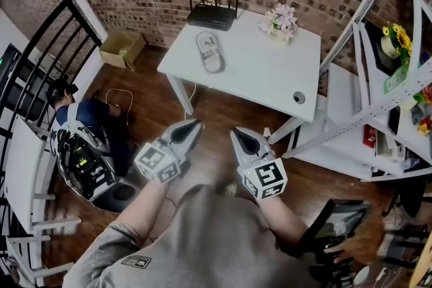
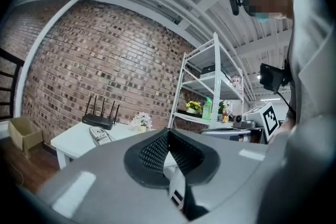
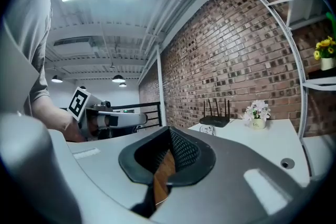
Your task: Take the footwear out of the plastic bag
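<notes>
- The left gripper (image 1: 194,125) sits at lower centre of the head view, its jaws pressed together with nothing between them.
- The right gripper (image 1: 237,134) is just beside it to the right, its jaws likewise closed and empty.
- Both hang over the wood floor (image 1: 202,104), apart from the table (image 1: 270,77).
- The bag (image 1: 210,51) with the footwear (image 1: 213,63) lies on the left part of the tabletop, at upper centre of the frame, near the router (image 1: 213,13).
- Flowers (image 1: 280,20) stand at the table's far edge.
- A white rack (image 1: 378,77) fills the right side.
- A box (image 1: 123,48) sits on the floor at upper left.
</notes>
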The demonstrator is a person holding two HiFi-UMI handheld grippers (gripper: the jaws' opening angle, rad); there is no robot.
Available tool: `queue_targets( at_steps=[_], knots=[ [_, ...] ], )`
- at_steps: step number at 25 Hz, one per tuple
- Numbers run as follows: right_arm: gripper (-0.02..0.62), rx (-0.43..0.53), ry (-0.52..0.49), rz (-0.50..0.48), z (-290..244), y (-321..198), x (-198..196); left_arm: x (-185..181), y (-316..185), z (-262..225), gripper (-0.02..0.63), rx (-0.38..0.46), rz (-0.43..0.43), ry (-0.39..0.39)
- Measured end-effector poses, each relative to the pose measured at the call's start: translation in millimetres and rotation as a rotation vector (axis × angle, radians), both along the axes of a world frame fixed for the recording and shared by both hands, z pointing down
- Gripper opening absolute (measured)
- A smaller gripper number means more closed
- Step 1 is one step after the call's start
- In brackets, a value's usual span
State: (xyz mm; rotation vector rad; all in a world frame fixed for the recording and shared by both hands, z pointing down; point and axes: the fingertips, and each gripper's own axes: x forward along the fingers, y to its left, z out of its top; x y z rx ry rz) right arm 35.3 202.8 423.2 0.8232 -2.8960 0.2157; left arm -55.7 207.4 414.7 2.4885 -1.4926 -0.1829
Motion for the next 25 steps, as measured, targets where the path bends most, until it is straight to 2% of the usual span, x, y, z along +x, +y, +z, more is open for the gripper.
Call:
queue_targets(
  at_steps=[8,12,19,25],
  knots=[
    [0.012,-0.06,0.012,0.053,23.7,-51.3,-21.0,-27.7,-55.5,16.7,0.002,-0.038,0.032,-0.005],
    [0.012,-0.086,0.048,0.115,32.4,-84.0,-38.1,-48.0,-92.9,22.9,0.002,-0.061,0.083,0.012],
    [0.012,-0.117,0.111,0.228,48.6,-150.2,-81.7,-90.0,-167.6,33.2,0.002,-0.054,0.197,0.021],
    [0.012,-0.133,0.146,0.27,58.6,-193.6,-93.8,-112.6,-209.0,53.4,0.002,-0.096,0.224,0.005]
  ],
)
